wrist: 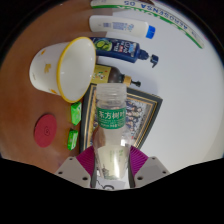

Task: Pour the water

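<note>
1. Two pink-padded fingers of our gripper (112, 172) press on the lower body of a clear water bottle (112, 130), one at each side, so we hold it clamped and upright between them.
2. The bottle has a green label with white characters, and its open neck points away from us.
3. Just left of the bottle we see a small green object (74, 113), too small to tell what it is, and farther left a round red lid (45, 129) lying flat on the wooden table (30, 110).
4. Behind the bottle lies a dark patterned mat (140, 112).
5. Beyond the neck and to the left, a white cup with a yellow rim (60, 68) lies tilted, its mouth turned toward the bottle.
6. Farthest off, we see a blue-and-white packet (125, 48) and a white tube (120, 26) lying across the table.
</note>
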Demonstrator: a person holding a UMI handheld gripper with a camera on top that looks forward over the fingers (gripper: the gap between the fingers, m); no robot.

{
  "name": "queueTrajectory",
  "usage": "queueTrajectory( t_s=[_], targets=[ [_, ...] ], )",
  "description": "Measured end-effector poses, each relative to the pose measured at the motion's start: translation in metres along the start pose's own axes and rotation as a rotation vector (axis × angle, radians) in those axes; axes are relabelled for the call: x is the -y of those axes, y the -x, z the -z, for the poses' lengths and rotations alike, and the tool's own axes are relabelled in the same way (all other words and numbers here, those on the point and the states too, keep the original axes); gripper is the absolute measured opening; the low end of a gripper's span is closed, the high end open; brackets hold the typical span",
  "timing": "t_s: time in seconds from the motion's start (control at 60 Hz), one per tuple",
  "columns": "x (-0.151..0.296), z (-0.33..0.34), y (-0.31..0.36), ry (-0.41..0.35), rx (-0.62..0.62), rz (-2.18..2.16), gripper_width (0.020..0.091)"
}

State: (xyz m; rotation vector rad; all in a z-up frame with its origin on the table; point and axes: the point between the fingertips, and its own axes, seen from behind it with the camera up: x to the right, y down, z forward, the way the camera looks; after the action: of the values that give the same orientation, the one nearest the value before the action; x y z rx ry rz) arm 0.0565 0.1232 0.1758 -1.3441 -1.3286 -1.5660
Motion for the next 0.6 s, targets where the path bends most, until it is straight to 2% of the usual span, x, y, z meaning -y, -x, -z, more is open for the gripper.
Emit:
queueTrajectory(
  t_s=[0.233, 0.367, 0.467, 0.6],
  targets=[
    [0.016, 0.000, 0.003, -0.056, -0.035, 0.170, 0.0436],
    [0.015, 0.003, 0.002, -0.049, -0.018, 0.120, 0.0435],
    [0.014, 0.007, -0.004, -0.050, 0.018, -0.032, 0.0435],
    [0.015, 0.018, -0.010, -0.062, 0.134, -0.436, 0.0434]
  ],
)
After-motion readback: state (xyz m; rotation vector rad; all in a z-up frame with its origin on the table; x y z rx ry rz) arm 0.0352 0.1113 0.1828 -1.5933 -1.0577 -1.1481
